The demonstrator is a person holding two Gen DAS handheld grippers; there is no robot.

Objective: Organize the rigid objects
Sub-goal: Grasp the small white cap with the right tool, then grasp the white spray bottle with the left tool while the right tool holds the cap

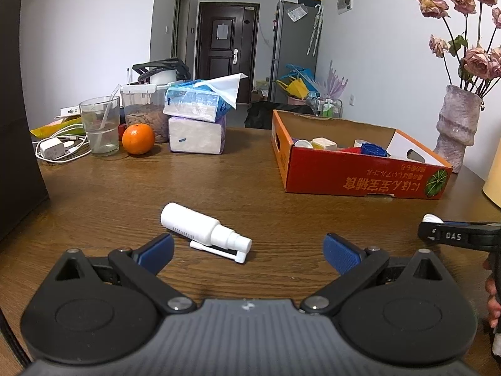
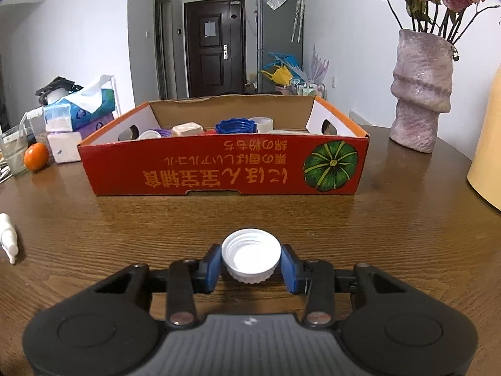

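A ribbed white plastic cap [image 2: 251, 260], open side up with its inner threads showing, sits clamped between the blue rubber-textured pads of the right gripper [image 2: 251, 266] above a dark wood-grain table [image 2: 125, 235]. The left gripper [image 1: 249, 250] is spread wide, its pads well apart, just short of a smooth white spray bottle [image 1: 203, 230] lying on its side. Beyond, a shallow red cardboard box [image 2: 222, 169] printed with a green pumpkin holds a blue ridged lid [image 2: 236, 125] and pale containers. A rough, mottled pink vase [image 2: 422, 91] of dried roses stands at right; an orange [image 1: 138, 138], a glass [image 1: 99, 125] and tissue packs [image 1: 197, 116] crowd the far left. A dark door [image 1: 224, 40] closes the white-walled room.
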